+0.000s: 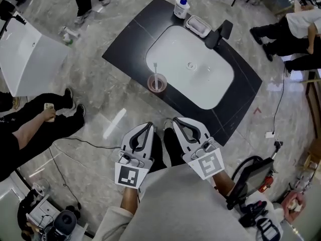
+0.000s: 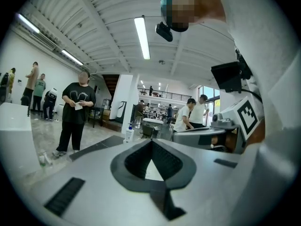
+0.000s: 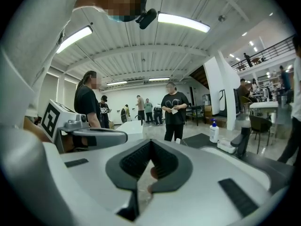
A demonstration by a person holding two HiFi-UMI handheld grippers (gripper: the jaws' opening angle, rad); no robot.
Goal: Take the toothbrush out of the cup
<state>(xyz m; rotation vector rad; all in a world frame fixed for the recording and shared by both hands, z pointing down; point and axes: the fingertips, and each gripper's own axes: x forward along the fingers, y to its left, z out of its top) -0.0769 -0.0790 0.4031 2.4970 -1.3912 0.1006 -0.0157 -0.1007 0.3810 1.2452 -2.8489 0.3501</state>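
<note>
A clear pink cup (image 1: 157, 83) stands on the near left rim of the white sink (image 1: 200, 84), and a white toothbrush (image 1: 156, 72) stands upright in it. Both grippers hang side by side in front of the counter, below the cup in the head view and apart from it. My left gripper (image 1: 149, 125) is shut with nothing in it, its tips meeting (image 2: 151, 140). My right gripper (image 1: 176, 119) is also shut and empty (image 3: 150, 141). Both point roughly level toward the counter.
The sink sits in a black countertop (image 1: 125, 49). At its far edge stand a soap bottle (image 1: 181, 6), a white soap dish (image 1: 197, 25) and a black faucet (image 1: 219, 34). A seated person (image 1: 40, 124) is at left, others stand around, and cables (image 1: 75, 142) cross the floor.
</note>
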